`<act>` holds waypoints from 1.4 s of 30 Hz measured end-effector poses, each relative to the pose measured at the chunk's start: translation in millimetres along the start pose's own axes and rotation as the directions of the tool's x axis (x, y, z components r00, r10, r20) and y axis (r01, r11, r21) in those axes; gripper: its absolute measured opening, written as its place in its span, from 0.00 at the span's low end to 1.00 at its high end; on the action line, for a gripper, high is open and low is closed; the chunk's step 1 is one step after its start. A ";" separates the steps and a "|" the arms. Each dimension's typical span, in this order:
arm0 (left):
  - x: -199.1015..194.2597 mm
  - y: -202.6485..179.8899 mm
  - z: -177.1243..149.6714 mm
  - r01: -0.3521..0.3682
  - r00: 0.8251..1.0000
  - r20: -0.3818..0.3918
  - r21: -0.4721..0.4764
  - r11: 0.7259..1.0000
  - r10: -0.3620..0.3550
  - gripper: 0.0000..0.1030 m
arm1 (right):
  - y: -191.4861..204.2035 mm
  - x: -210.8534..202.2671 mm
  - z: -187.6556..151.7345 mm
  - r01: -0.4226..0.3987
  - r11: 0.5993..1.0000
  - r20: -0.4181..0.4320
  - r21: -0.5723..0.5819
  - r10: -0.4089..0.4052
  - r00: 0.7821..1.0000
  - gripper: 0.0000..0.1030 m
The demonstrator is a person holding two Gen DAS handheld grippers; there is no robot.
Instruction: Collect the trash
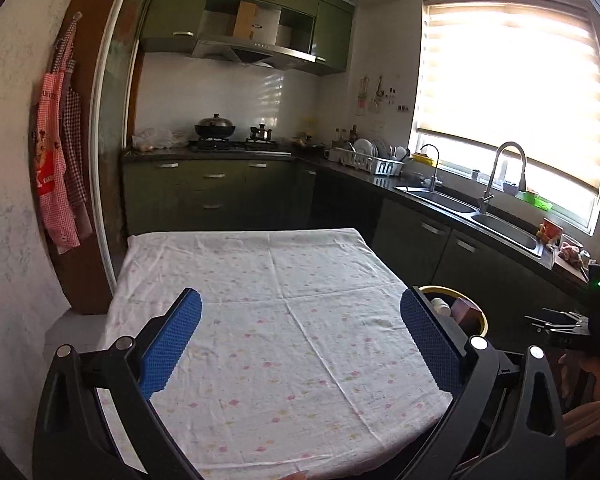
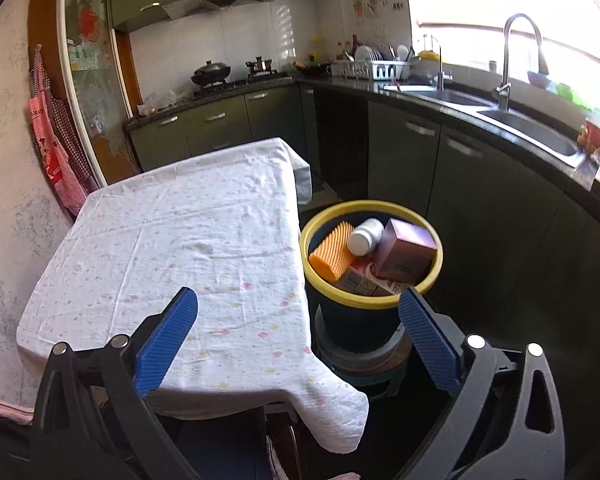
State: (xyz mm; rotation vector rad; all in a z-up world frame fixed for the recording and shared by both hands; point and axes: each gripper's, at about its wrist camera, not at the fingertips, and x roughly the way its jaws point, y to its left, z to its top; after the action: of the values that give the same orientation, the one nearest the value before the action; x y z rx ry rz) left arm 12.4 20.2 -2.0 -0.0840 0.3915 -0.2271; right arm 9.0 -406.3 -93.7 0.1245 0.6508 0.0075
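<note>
Right wrist view: looking down at a table (image 2: 172, 216) with a white flowery cloth, kitchen behind it
Landmark: the bin (image 2: 370, 300), dark with a yellow rim, standing on the floor right beside the table's right edge
Trash: all in the bin as far as I can see, an orange ridged sponge (image 2: 334, 250), a white bottle (image 2: 364, 236) lying on its side, a pinkish box (image 2: 406, 254) and a red-and-white carton (image 2: 360, 278) under it
Right tongs (image 2: 298, 332): wide open, nothing between the blue pads, one finger over the cloth, the other just in front of the bin rim
Left tongs (image 1: 300, 336): also wide open and empty, hanging over the cloth left of the bin (image 1: 478, 314)
Table top: plain cloth, creased
Background: sink (image 2: 532, 128) and counter well behind the bin, on the right
</note>
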 end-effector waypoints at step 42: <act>-42.6 -2.3 -17.0 -0.084 0.996 0.007 0.053 0.995 0.084 0.95 | 28.2 -49.0 12.5 0.048 0.997 0.149 -0.063 -0.039 0.988 0.93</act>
State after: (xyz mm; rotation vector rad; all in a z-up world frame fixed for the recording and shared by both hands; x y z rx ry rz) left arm -32.9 27.4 -1.7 -0.0158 0.3829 -0.1540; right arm -21.5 -382.0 -50.9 0.0465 0.5047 -0.0220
